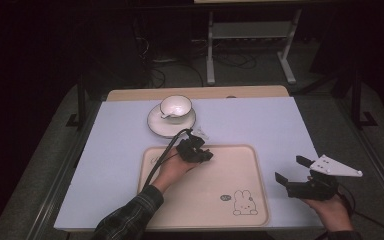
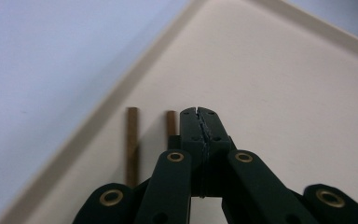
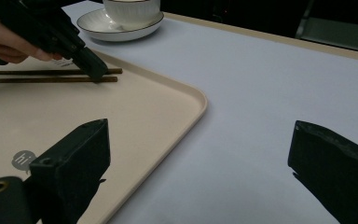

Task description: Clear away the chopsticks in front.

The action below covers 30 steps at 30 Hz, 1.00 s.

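Note:
Two brown chopsticks (image 3: 51, 75) lie side by side on a beige tray (image 1: 261, 175) near its far rim. My left gripper (image 1: 206, 155) is shut, its jaws pressed together with nothing between them. Its tip (image 3: 95, 72) rests down at the chopsticks' ends. In the left gripper view the closed left gripper (image 2: 198, 113) stands just right of the two chopsticks (image 2: 132, 140), and the nearer one runs under it. My right gripper (image 1: 292, 170) is held open above the table, right of the tray, with nothing between its jaws (image 3: 200, 130).
A white cup (image 1: 176, 106) stands on a saucer (image 1: 155, 126) behind the tray's far left corner, with a small pale object (image 1: 201, 133) beside it. A rabbit drawing (image 1: 244, 202) marks the tray's near right. A pale blue mat (image 1: 260, 120) covers the table.

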{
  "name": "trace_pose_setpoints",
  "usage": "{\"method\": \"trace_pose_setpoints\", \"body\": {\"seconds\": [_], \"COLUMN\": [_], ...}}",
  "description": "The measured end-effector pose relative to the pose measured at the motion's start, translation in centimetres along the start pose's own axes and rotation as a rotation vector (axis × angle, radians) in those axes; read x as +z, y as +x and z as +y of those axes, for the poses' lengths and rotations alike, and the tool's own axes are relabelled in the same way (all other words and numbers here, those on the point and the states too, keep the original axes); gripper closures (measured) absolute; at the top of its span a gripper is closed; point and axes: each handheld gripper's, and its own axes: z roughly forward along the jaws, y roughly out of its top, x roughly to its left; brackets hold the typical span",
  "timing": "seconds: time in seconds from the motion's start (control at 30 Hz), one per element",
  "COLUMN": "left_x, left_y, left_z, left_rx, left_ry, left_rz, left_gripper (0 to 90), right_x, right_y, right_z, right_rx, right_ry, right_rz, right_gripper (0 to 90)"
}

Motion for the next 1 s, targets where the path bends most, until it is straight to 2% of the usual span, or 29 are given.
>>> {"method": "trace_pose_setpoints", "body": {"seconds": [0.03,0.13,0.33,0.5,0.53,0.6,0.73,0.77,0.8,0.83,0.93,1.0], "left_x": [-0.1,-0.6,-2.4,-3.8,-3.9,-3.8,-1.3,-0.6,-0.2,-0.2,-0.9,-1.6], "left_y": [0.4,1.2,2.3,2.2,2.0,1.3,-0.7,-0.9,-1.0,-0.8,0.0,0.8], "left_z": [-0.1,-0.4,-2.3,-2.4,-2.3,-1.8,-1.0,-1.0,-1.2,-1.3,-1.5,-2.1], "left_rx": [-0.015,-0.004,-0.055,-0.066,-0.076,-0.061,0.003,0.019,0.018,0.004,0.004,-0.02], "left_ry": [-0.01,0.023,0.017,0.004,-0.012,-0.034,0.012,0.027,0.032,0.016,0.032,0.034], "left_rz": [0.003,0.055,0.064,0.082,0.076,0.018,-0.028,-0.02,-0.012,-0.012,0.048,0.071], "left_gripper": [89.4,89.4,89.4,89.4,89.4,89.3,89.3,89.3,89.3,89.4,89.4,89.4], "right_x": [-0.1,-0.2,-0.2,-0.1,-0.1,-0.1,-0.1,-0.1,-0.2,-0.2,-0.3,-0.3], "right_y": [0.0,-0.1,0.0,0.1,0.1,0.1,0.1,0.1,0.0,0.0,-0.1,-0.1], "right_z": [0.0,0.0,0.0,0.1,0.1,0.1,0.1,0.1,0.1,0.0,0.0,0.0], "right_rx": [0.003,0.005,0.0,0.0,-0.001,-0.002,-0.002,-0.002,0.0,0.002,0.003,0.003], "right_ry": [0.0,-0.002,-0.002,-0.001,-0.001,0.0,0.0,-0.002,-0.004,-0.003,-0.006,-0.005], "right_rz": [-0.001,-0.004,-0.004,-0.004,-0.004,-0.004,-0.004,-0.005,-0.006,-0.007,-0.009,-0.009], "right_gripper": [5.0,5.0,5.0,5.0,5.0,5.0,5.0,5.0,5.0,5.0,5.0,5.0]}}
